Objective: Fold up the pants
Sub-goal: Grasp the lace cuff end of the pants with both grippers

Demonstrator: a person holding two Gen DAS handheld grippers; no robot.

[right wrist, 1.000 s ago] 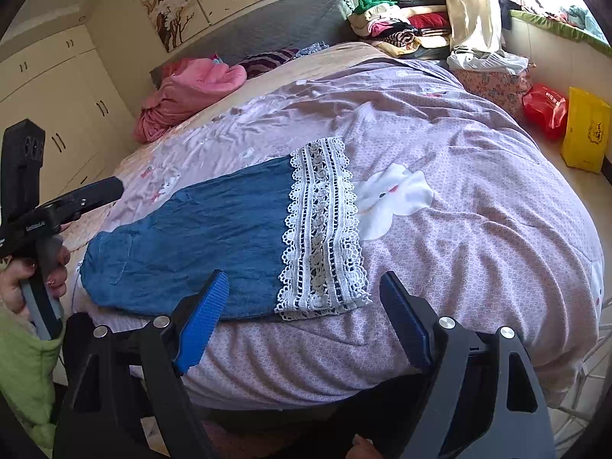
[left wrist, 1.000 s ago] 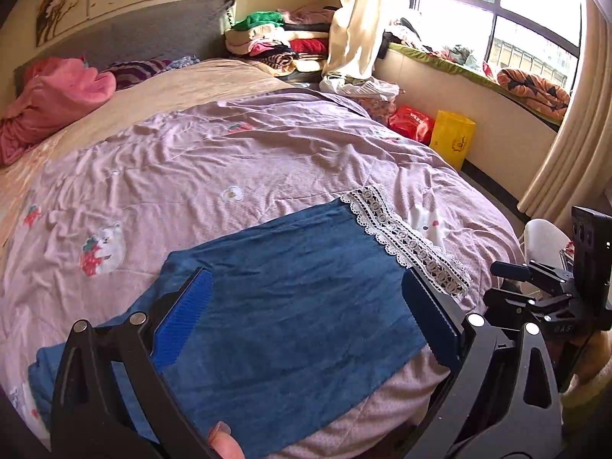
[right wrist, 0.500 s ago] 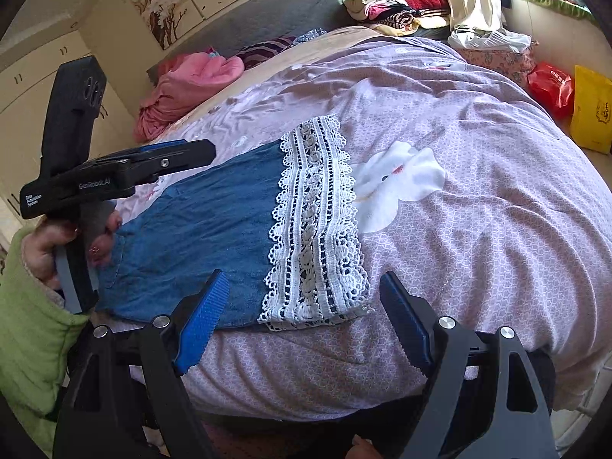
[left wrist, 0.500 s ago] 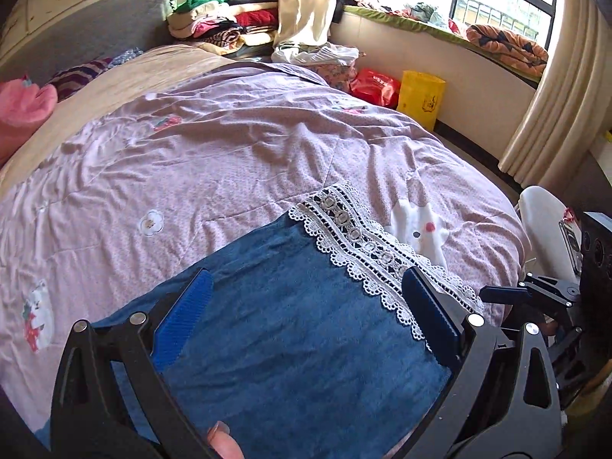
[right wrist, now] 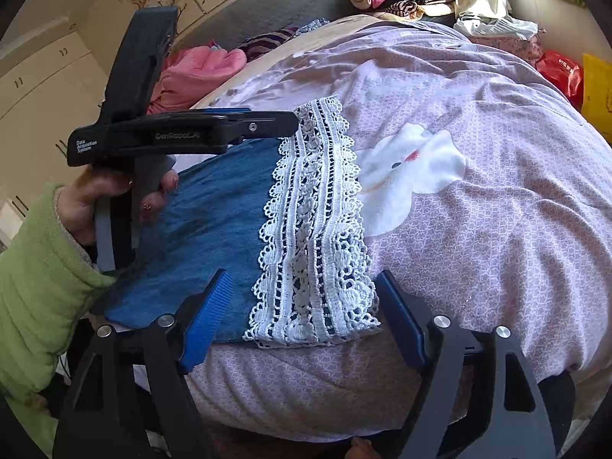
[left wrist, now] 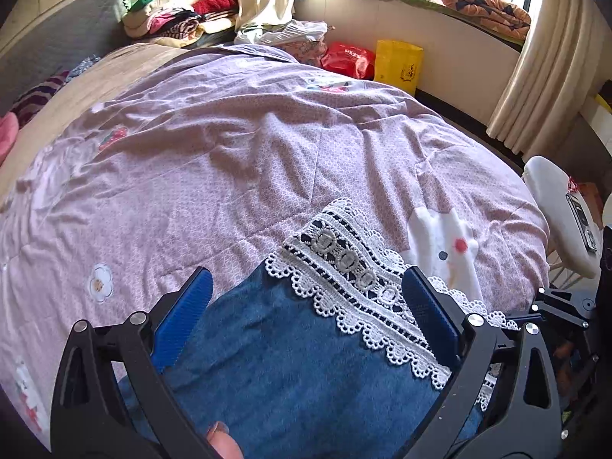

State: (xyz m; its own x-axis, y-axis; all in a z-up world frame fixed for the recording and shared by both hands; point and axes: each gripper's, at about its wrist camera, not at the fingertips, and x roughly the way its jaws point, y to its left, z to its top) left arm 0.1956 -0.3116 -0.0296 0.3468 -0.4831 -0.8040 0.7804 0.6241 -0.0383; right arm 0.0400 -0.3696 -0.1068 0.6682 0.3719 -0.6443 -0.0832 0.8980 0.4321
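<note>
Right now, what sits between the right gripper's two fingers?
In the right wrist view, the white lace hem of the blue pants lies between the closing right gripper fingers, flat on the pink quilt; the pads aren't pressing it yet.

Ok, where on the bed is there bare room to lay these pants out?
The widest free patch is the purple quilt beyond the lace hem of the pants, running up toward the tan sheet. Also free: the quilt past the white cartoon patch. Crowded: the headboard end with the pink bundle and the stacked clothes.
</note>
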